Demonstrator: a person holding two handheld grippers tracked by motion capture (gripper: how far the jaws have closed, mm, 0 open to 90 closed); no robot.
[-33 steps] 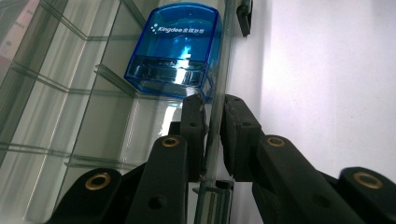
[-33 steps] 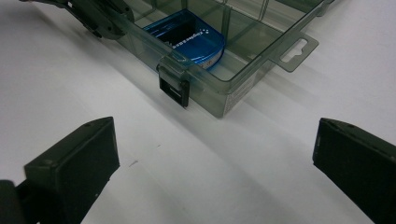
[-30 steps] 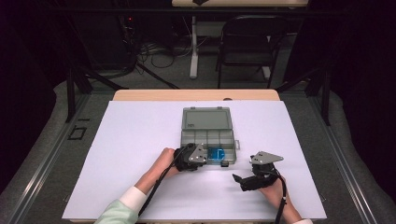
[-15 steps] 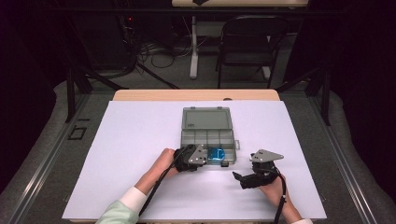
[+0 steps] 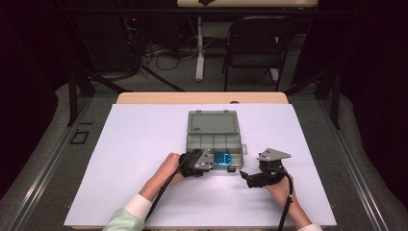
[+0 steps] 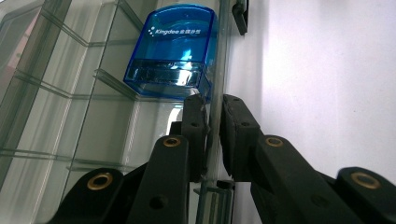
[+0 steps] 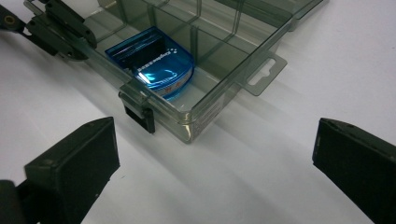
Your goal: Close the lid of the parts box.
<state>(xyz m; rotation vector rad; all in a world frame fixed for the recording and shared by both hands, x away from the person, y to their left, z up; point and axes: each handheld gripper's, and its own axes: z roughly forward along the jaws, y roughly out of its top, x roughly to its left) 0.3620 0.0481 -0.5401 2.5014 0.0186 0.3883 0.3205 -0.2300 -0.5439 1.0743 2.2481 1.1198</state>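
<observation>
A wide white sheet [image 5: 144,159] is spread over the wooden counter [image 5: 202,97], whose bare far edge is seen beyond it. Behind the counter a dark room is made out, with a black metal chair [image 5: 260,43], a white table leg and loose cables on a grey floor.

Near the middle of the sheet a clear grey plastic compartment box [image 5: 213,139] is laid open, its lid folded back away from the person. A translucent blue plastic case with white lettering [image 5: 223,159] is lodged in a compartment of the near row, against the front wall.

The left gripper [image 5: 197,162] is held level from the box's near-left corner by a hand in a pale green sleeve. In the left gripper view its fingers [image 6: 196,121] are seen clamped on the box's thin front wall, one inside and one outside, just short of the blue case [image 6: 175,51].

The right gripper [image 5: 246,177] is held low over the sheet, just right of the box's near-right corner and apart from it. Its fingers [image 7: 74,158] are spread wide, nothing between them but white sheet.

The black latch [image 7: 138,114] on the front wall is partly blurred. The lettering on the case is too small to be read from above.
</observation>
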